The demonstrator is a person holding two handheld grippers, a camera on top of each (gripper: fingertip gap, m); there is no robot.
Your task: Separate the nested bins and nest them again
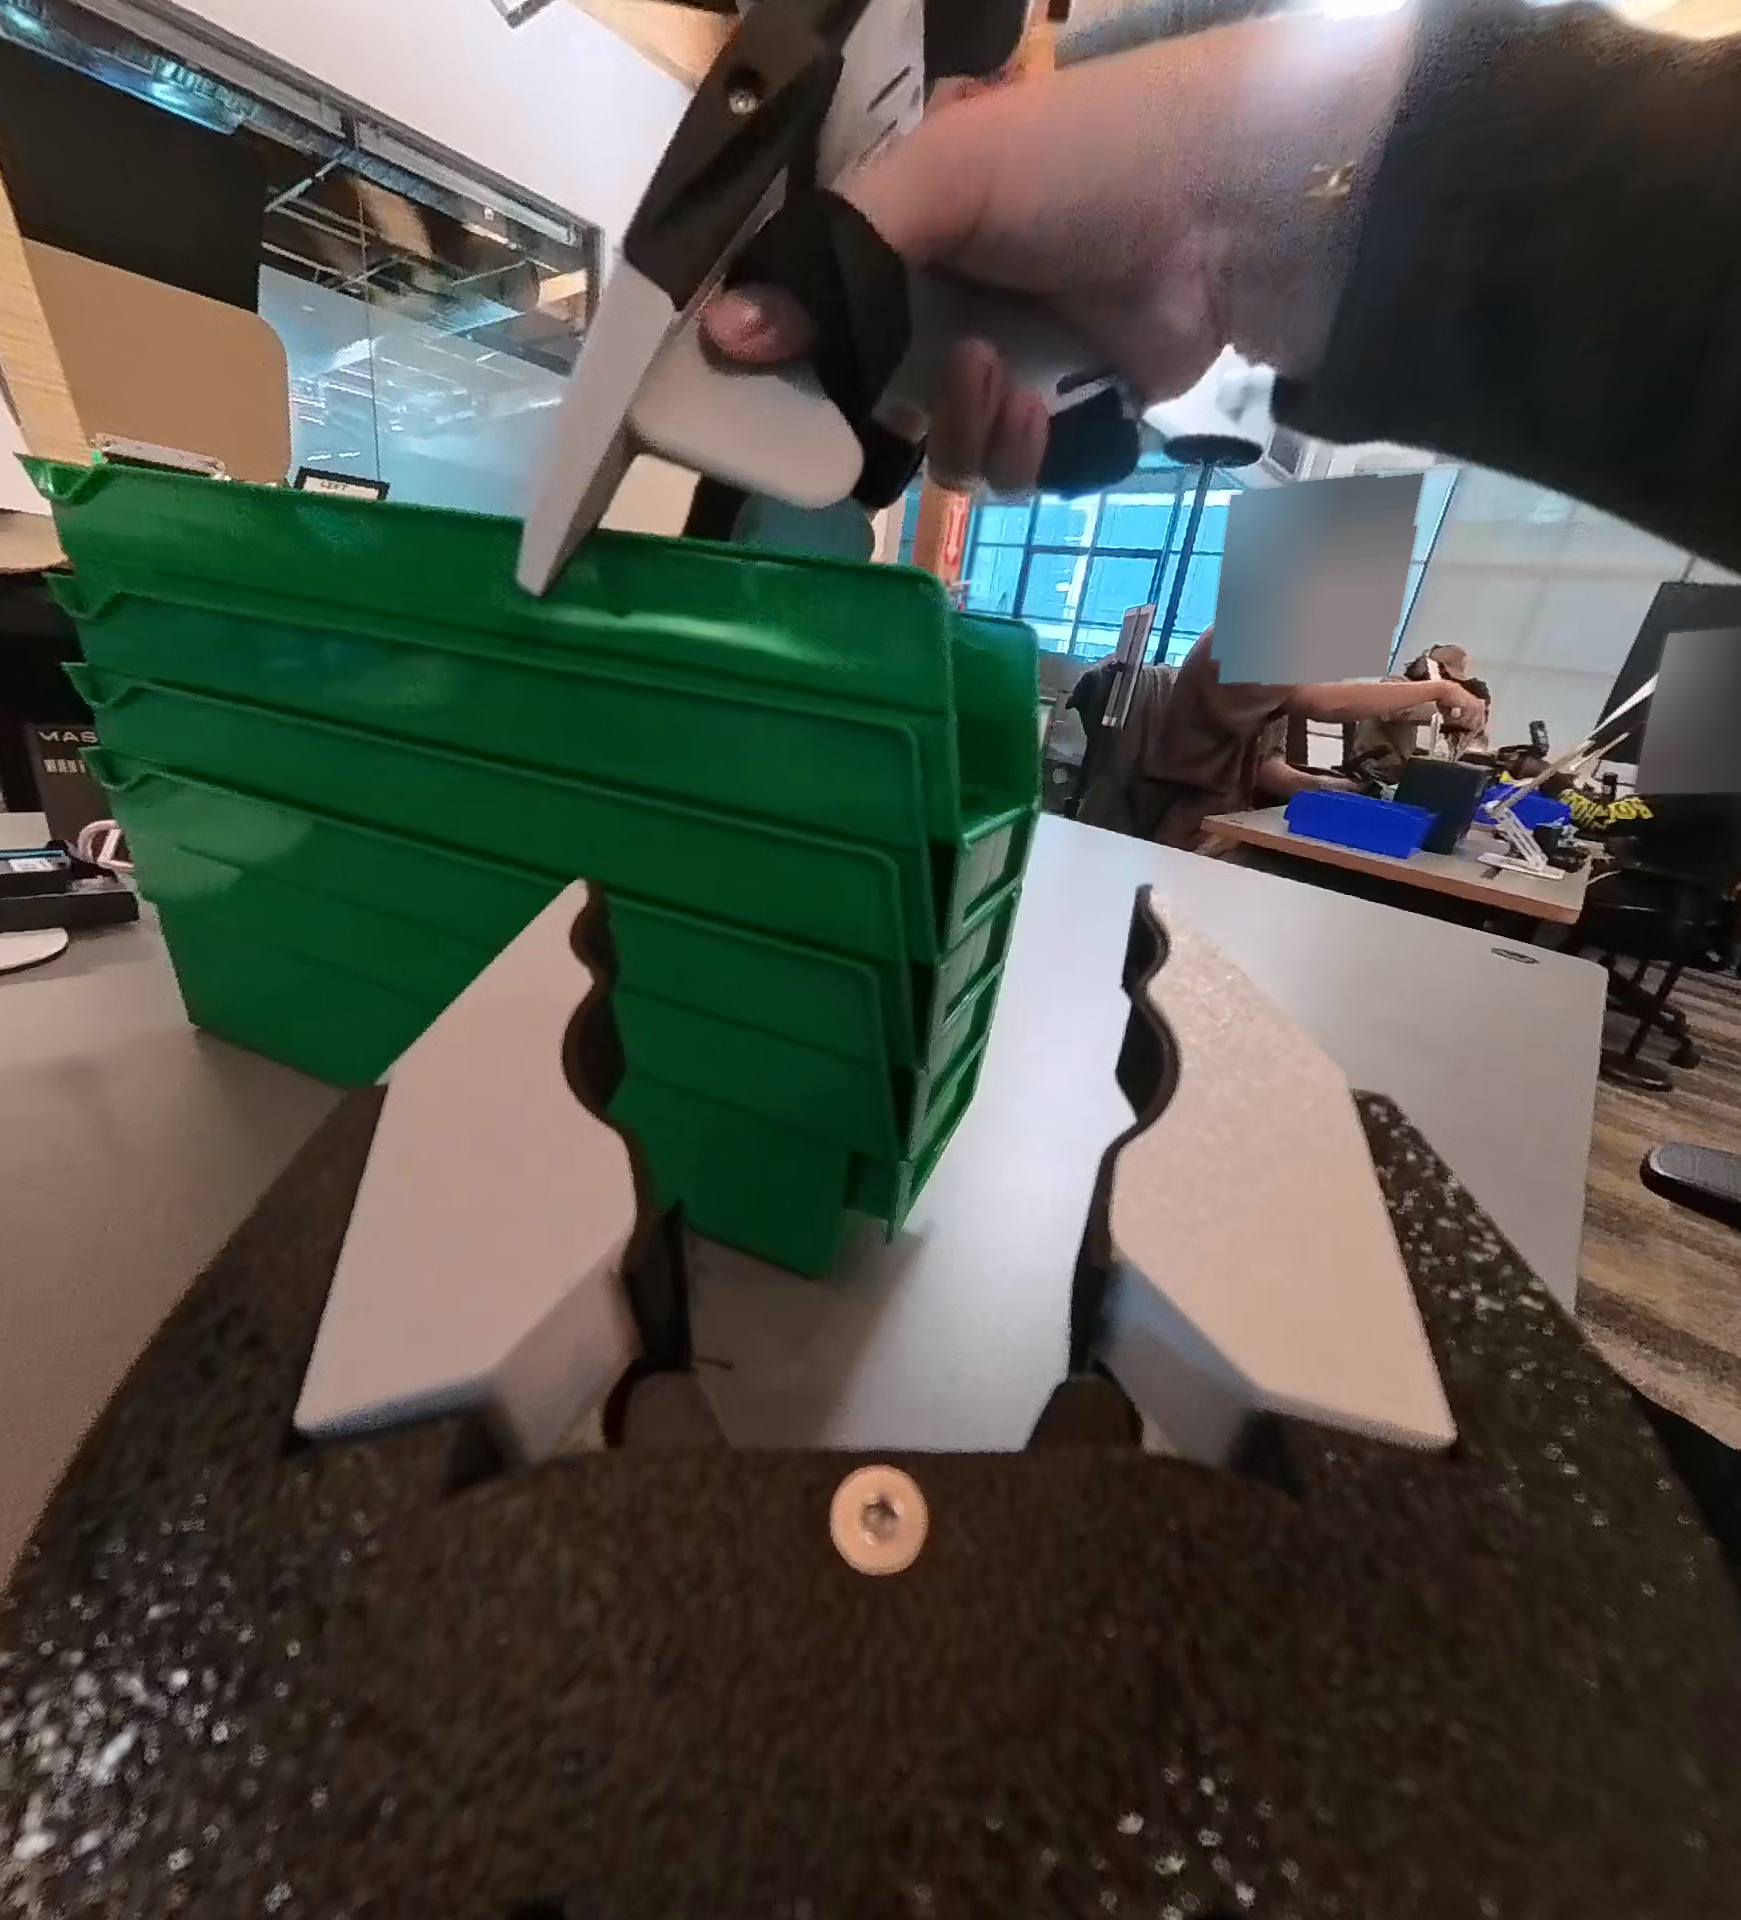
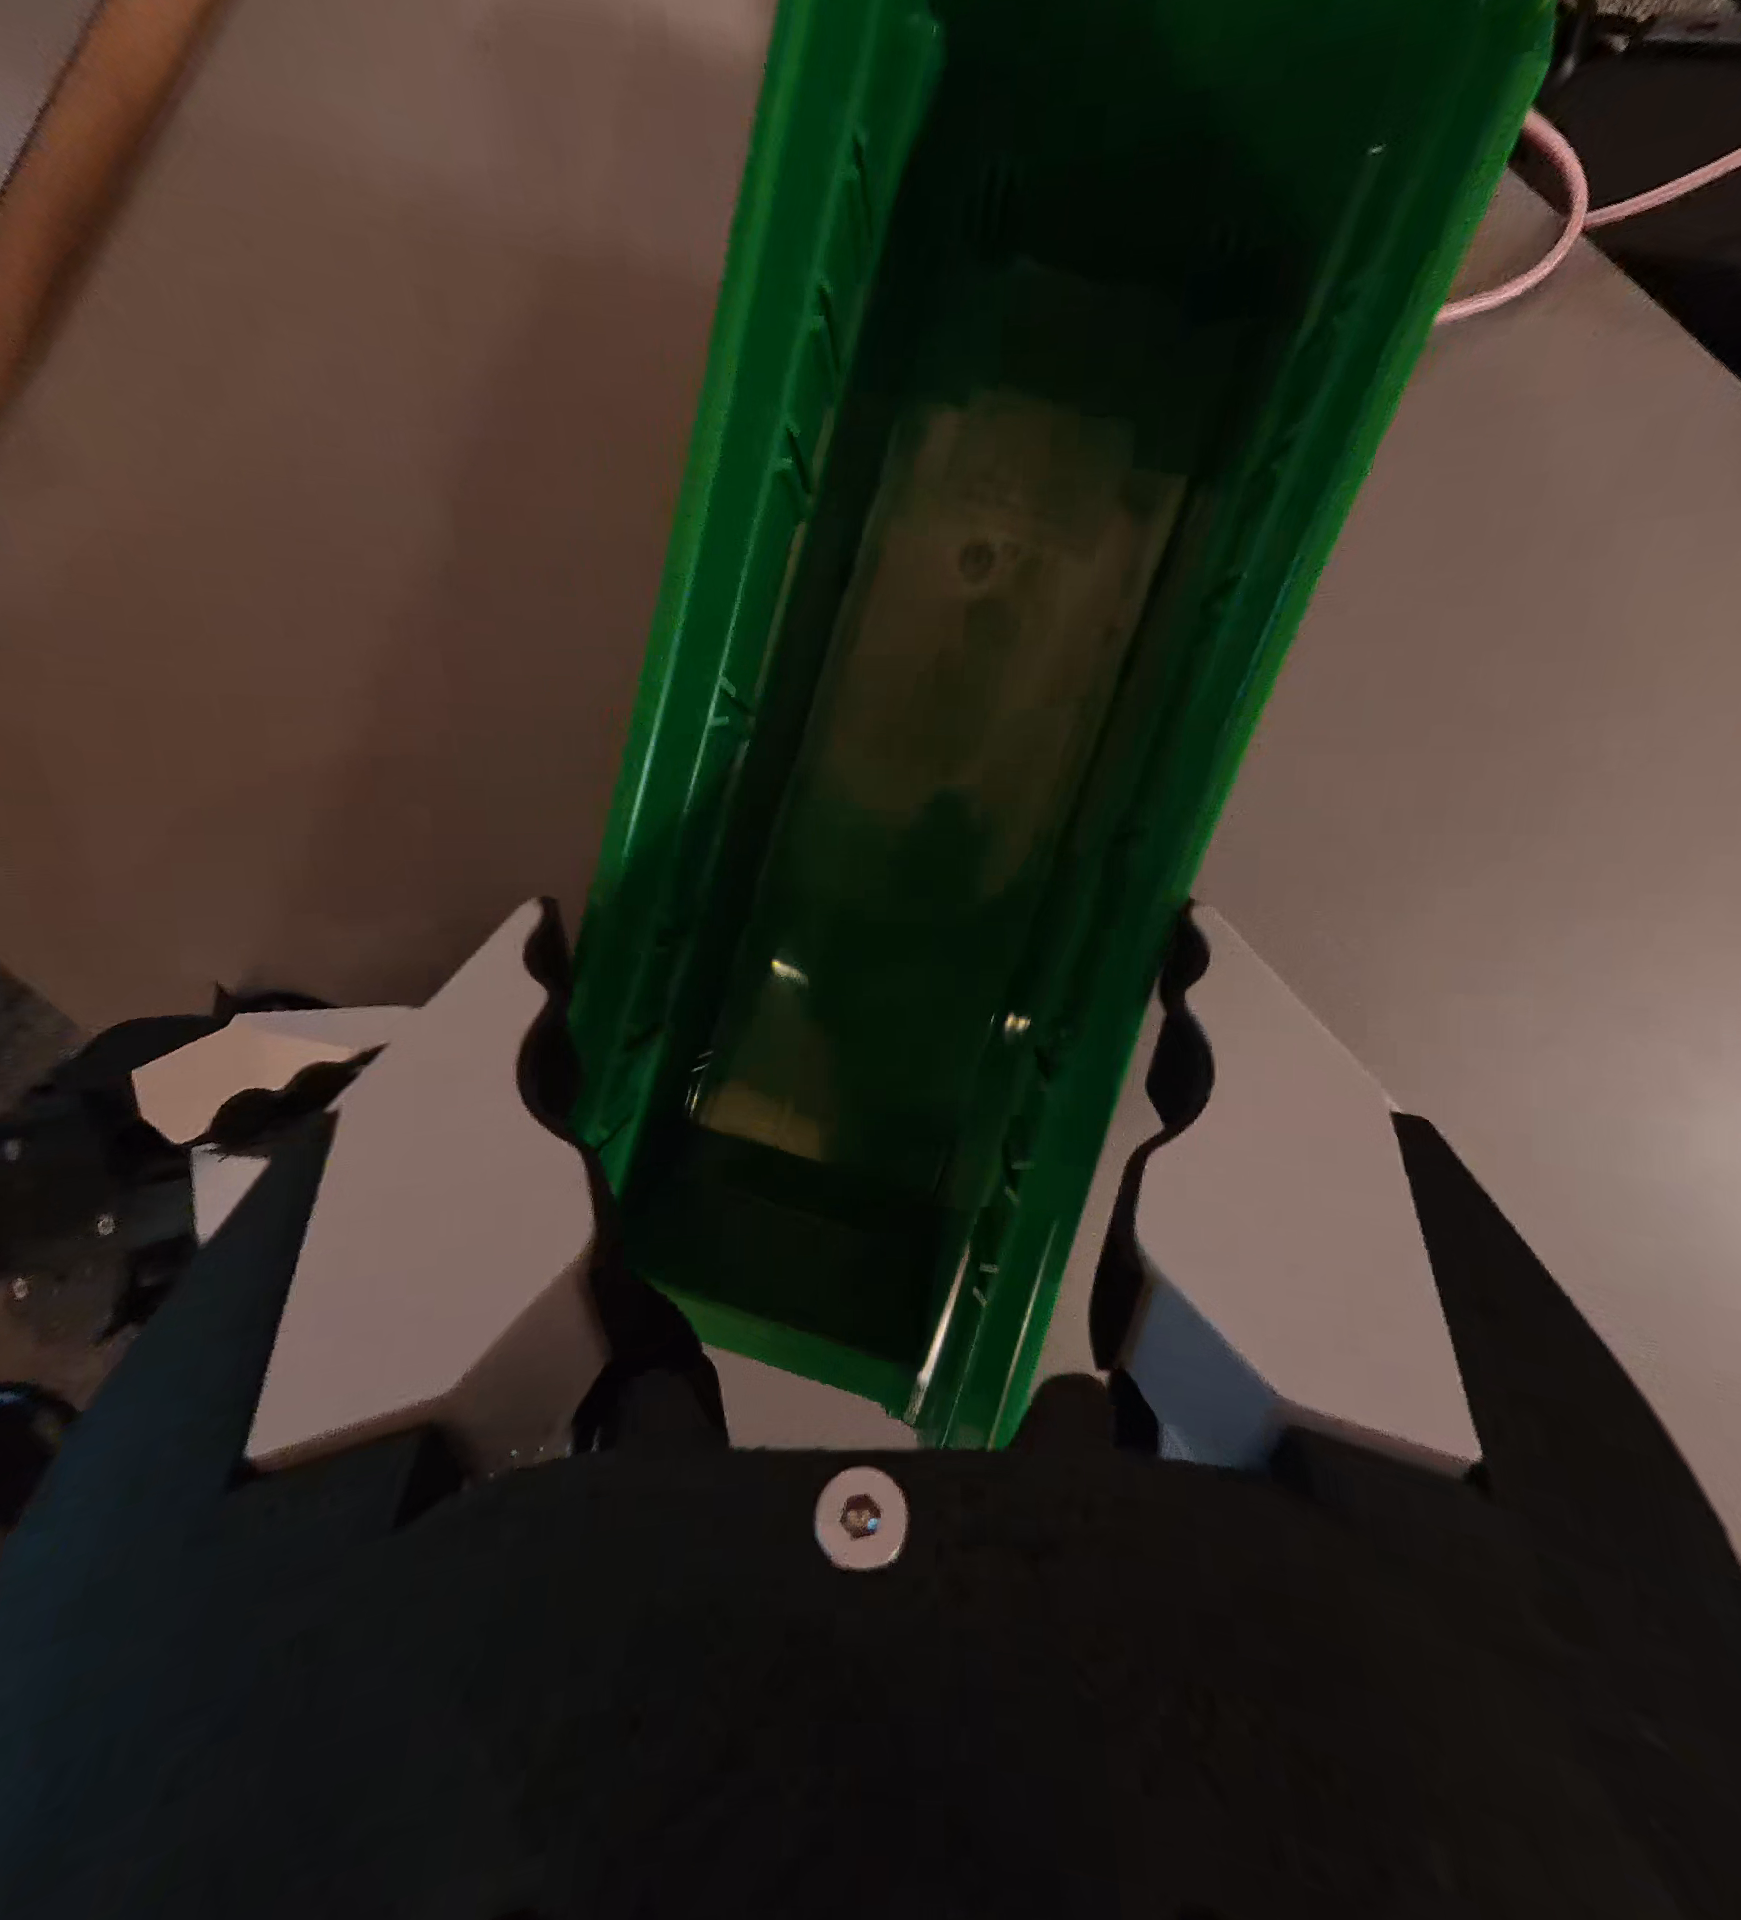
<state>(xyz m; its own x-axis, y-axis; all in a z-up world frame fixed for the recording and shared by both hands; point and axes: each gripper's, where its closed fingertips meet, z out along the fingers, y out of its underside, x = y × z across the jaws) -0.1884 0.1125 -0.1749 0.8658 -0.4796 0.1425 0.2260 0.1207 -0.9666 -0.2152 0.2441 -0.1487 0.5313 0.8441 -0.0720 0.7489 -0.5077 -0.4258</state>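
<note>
A stack of several nested green bins stands on the grey table, just beyond my left gripper. That gripper is open and empty, low over the table, with its left finger in front of the stack's lower part. A hand holds the right gripper above the stack, and one of its fingers touches the top bin's near rim. In the right wrist view my right gripper is wide open. It looks down into the top bin, whose near end lies between its fingers. The left gripper shows at the lower left.
Flat black devices lie on the table left of the stack. A pink cable runs past the stack's far end. The table's right edge drops to carpet with office chairs. Another desk with blue bins and seated people stands behind.
</note>
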